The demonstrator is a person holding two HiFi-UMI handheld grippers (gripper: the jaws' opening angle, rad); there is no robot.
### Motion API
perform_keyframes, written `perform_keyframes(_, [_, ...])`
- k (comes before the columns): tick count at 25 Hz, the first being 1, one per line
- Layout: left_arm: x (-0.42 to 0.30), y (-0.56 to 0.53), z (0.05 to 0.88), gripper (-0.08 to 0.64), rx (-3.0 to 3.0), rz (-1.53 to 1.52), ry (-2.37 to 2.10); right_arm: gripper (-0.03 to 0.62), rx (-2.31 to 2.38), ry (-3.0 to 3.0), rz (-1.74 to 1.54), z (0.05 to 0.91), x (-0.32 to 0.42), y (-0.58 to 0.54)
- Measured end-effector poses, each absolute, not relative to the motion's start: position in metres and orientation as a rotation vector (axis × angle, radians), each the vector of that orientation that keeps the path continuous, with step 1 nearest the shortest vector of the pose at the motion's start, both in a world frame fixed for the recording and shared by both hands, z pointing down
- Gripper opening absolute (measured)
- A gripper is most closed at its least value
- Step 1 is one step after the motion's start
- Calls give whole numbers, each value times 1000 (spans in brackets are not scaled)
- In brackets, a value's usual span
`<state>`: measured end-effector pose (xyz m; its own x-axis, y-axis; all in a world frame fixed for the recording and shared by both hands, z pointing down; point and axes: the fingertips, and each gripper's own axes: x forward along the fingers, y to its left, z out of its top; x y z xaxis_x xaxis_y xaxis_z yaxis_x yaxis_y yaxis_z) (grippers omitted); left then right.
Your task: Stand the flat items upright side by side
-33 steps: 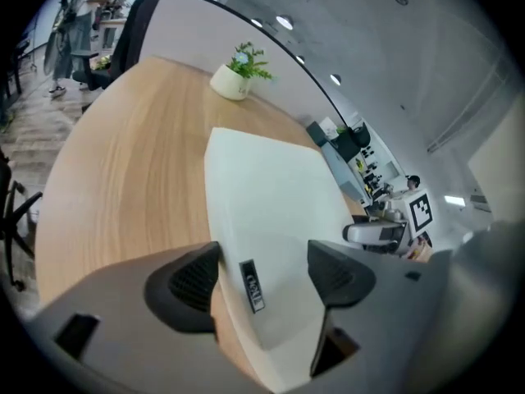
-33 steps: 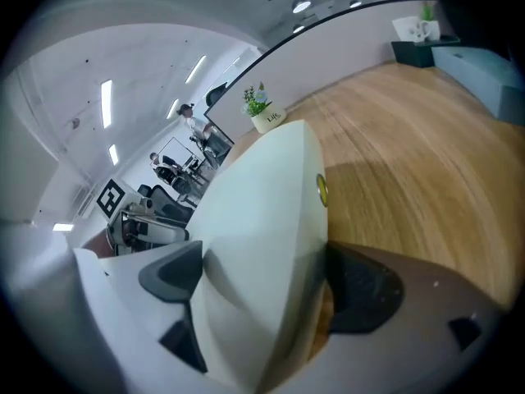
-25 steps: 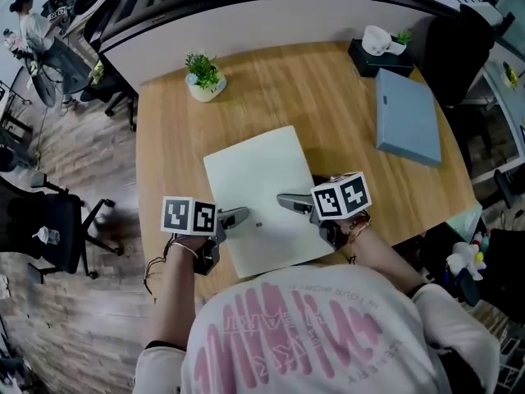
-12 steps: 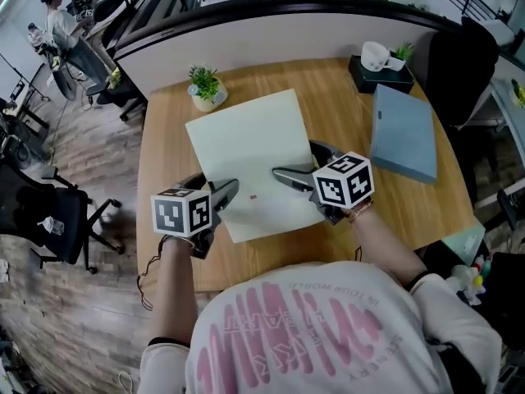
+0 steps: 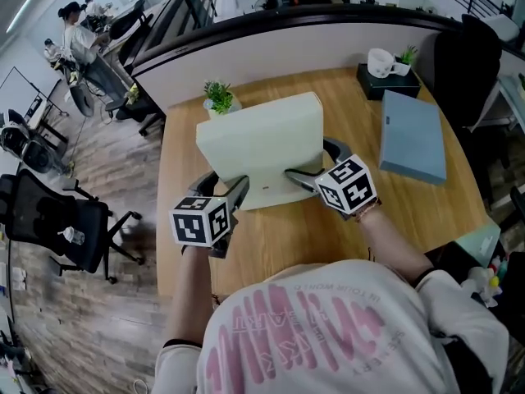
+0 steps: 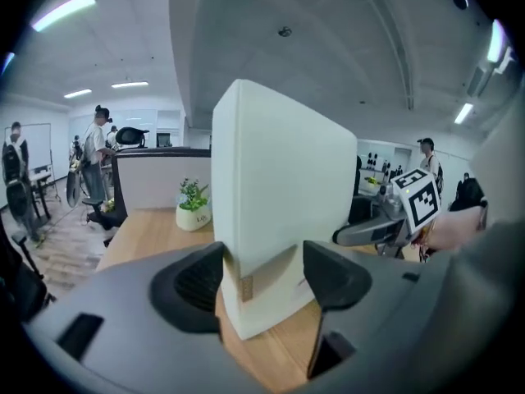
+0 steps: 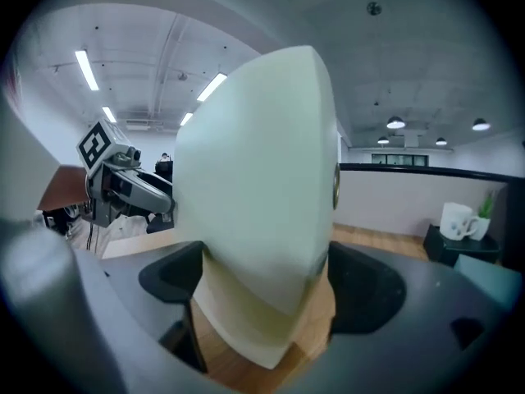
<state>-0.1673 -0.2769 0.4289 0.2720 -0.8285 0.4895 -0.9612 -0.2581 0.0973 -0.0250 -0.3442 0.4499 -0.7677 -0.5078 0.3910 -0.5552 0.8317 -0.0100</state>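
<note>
A pale cream box file (image 5: 258,150) stands tilted up on its near edge in the middle of the wooden table (image 5: 271,245). My left gripper (image 5: 223,185) grips its lower left corner and my right gripper (image 5: 310,161) its lower right. In the left gripper view the file (image 6: 283,195) sits between the jaws of the left gripper (image 6: 262,273), which have just been closing onto it. In the right gripper view the file (image 7: 262,212) fills the gap of the right gripper (image 7: 262,281), both pads against it. A blue file (image 5: 413,136) lies flat at the right.
A small potted plant (image 5: 220,98) stands just behind the cream file at the back left. A white mug (image 5: 380,61) sits on a black box at the back right. A curved partition (image 5: 328,31) borders the far edge. Office chairs (image 5: 57,220) stand left of the table.
The cream file has swung from lying flat to nearly upright. Both grippers rose with it, still at its near corners.
</note>
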Motion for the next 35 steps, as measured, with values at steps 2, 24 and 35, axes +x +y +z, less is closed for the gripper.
perform_keyframes(2, [-164,-278,430,310,2175,457,-1637,476,820,-2606,147,453,-22,-347])
perform_keyframes(24, [-176,-272,429,249,2180,360,-1663,486,846,-2620,245,458,-20,-345])
perform_keyframes(35, [-186,-249,414,268,2198,266,-1688,488,1014,-2553,358,450,7,-346])
